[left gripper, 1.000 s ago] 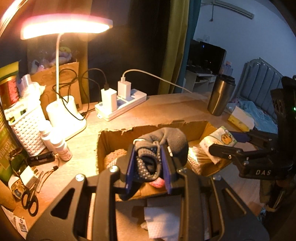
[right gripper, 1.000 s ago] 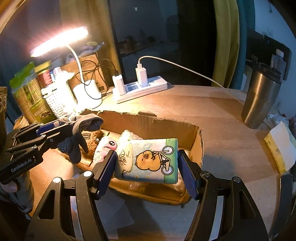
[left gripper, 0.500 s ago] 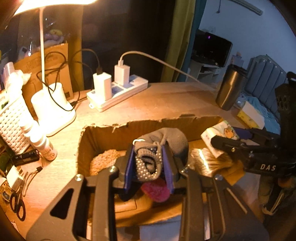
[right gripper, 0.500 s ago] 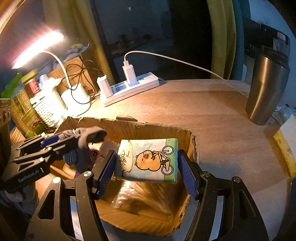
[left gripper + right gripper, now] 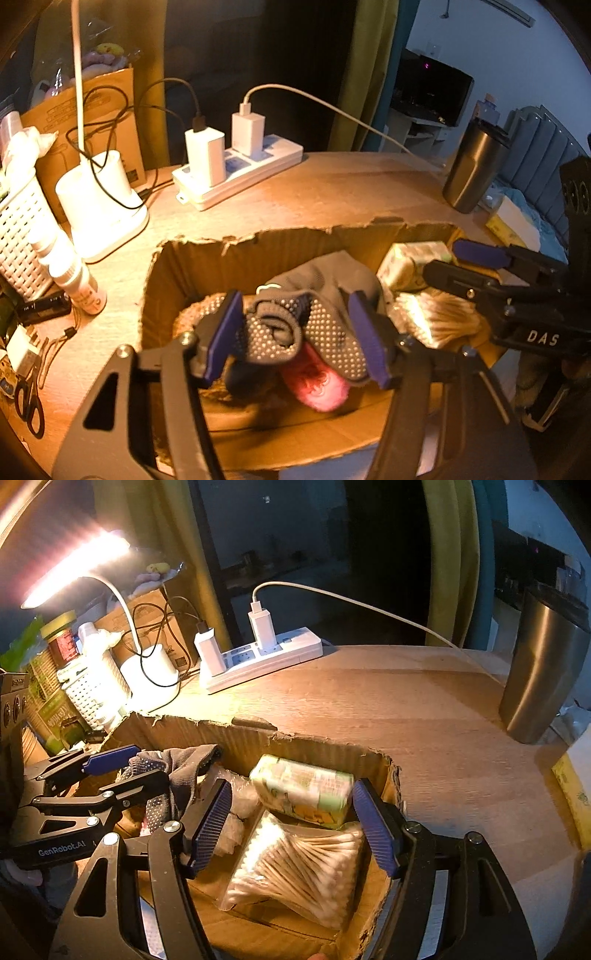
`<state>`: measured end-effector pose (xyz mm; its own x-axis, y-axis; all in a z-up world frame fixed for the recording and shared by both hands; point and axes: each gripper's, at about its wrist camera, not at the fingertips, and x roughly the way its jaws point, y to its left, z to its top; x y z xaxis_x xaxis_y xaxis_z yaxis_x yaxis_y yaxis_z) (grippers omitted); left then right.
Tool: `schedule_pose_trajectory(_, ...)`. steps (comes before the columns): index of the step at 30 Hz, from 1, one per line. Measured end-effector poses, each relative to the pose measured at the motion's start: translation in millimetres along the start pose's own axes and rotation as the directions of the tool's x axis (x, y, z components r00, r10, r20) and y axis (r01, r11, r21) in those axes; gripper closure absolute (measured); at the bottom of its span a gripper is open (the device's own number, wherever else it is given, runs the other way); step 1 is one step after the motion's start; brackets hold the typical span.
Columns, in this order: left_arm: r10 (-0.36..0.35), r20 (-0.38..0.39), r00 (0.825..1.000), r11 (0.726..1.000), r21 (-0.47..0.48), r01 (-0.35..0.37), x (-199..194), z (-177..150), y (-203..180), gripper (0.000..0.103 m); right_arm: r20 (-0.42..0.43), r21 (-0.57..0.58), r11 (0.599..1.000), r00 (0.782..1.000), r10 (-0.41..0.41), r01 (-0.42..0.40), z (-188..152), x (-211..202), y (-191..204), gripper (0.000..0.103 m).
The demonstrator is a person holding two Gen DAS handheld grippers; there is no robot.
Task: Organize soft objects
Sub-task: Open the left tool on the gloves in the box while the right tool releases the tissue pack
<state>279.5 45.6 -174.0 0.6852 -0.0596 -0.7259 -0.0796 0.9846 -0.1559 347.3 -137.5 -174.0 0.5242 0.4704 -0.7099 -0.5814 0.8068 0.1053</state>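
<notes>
Both hand-held grippers reach into the cardboard box (image 5: 325, 751) on the worktop (image 5: 424, 709). The left hand-held gripper (image 5: 295, 332) has jaws opening, the dotted grey glove (image 5: 314, 317) loose between them over a pink soft thing (image 5: 317, 384). The right hand-held gripper (image 5: 291, 823) stands apart around the tissue pack (image 5: 303, 790), which lies on a cotton swab bag (image 5: 295, 867).

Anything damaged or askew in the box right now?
Yes: the brown cardboard box has a ragged, torn top rim. Inside, the green tissue pack lies tilted, propped on the bag of cotton swabs.
</notes>
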Motion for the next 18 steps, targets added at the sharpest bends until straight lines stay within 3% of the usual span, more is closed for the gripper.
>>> schedule_pose_trajectory(18, -0.002, 0.080, 0.997, 1.000, -0.011, 0.003, -42.4, -7.3, 5.9, 0.039, 0.037, -0.031, 0.999, 0.999, -0.031, 0.032, -3.7, -35.3, 23.2, 0.027)
